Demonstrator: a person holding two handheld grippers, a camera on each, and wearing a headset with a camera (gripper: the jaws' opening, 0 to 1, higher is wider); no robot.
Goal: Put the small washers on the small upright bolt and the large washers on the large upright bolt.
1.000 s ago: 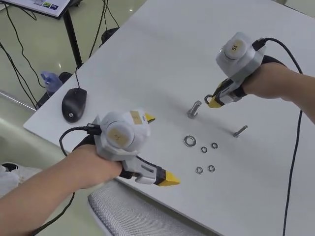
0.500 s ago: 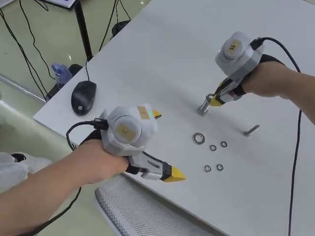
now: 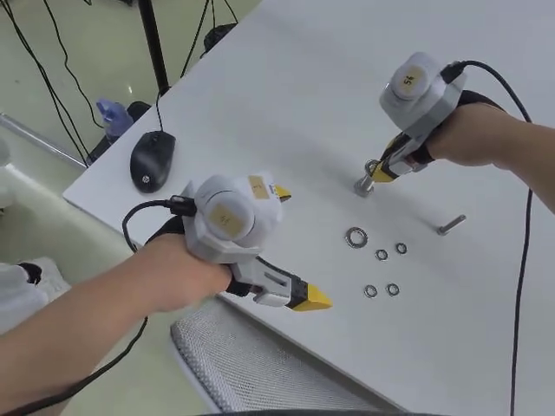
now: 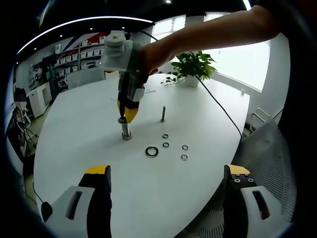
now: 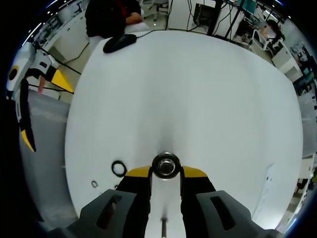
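My right gripper (image 3: 375, 172) is shut on a large washer (image 3: 371, 165) and holds it right over the top of the large upright bolt (image 3: 363, 185). Looking straight down in the right gripper view, the washer (image 5: 155, 166) sits between the yellow tips. The small bolt (image 4: 162, 114) stands upright beyond the loose washers. A second large washer (image 3: 356, 237) lies flat on the table with several small washers (image 3: 381, 255) beside it. My left gripper (image 3: 297, 245) hangs open over the near table edge, holding nothing.
A black mouse (image 3: 152, 162) lies at the table's (image 3: 286, 78) left edge. Under the near edge stands a grey mesh chair (image 3: 251, 364). Cables and a blue bottle (image 3: 113, 115) are on the floor. A potted plant (image 4: 194, 64) stands at the far end.
My right gripper has carried the large washer from beside the large bolt to just over its top. The left gripper has stayed open near the table edge; the head camera has shifted.
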